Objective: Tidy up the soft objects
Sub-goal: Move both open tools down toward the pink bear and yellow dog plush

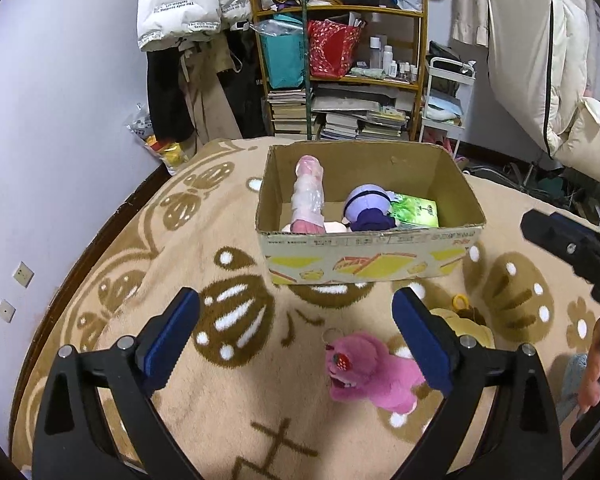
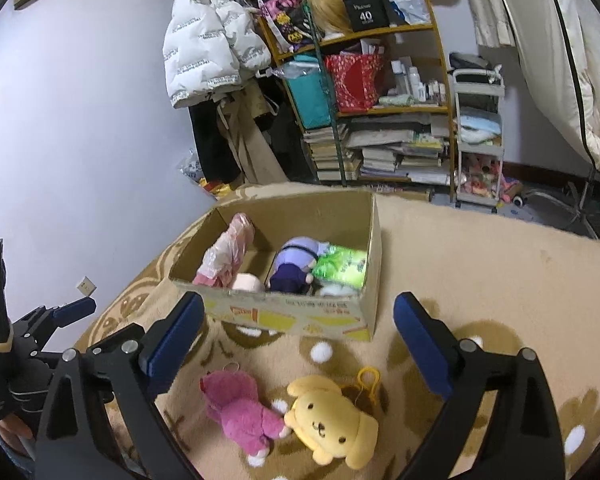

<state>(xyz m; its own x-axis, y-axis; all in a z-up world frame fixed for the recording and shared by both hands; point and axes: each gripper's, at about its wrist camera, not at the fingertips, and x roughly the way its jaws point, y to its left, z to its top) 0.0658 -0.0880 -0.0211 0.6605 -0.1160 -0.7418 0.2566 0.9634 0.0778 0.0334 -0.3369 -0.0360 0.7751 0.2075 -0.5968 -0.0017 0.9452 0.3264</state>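
A cardboard box [image 1: 372, 260] [image 2: 300, 316] stands on the patterned blanket. It holds a pink doll wrapped in plastic [image 1: 308, 196] [image 2: 224, 252], a purple plush [image 1: 368, 208] [image 2: 296, 260] and a green packet [image 1: 414, 210] [image 2: 342, 266]. In front of the box lie a pink plush [image 1: 364, 372] [image 2: 240, 408] and a yellow dog plush [image 2: 332, 420] [image 1: 460, 320], touching each other. My left gripper [image 1: 296, 340] is open and empty, above the blanket just left of the pink plush. My right gripper [image 2: 298, 344] is open and empty, above both plushes.
The beige and brown blanket [image 1: 228, 320] covers a bed with a dark edge at the left by the wall. Behind stand a cluttered wooden shelf [image 1: 340, 60], hanging coats [image 1: 188, 4] and a white trolley [image 2: 480, 140]. The right gripper's body [image 1: 572, 248] shows in the left view.
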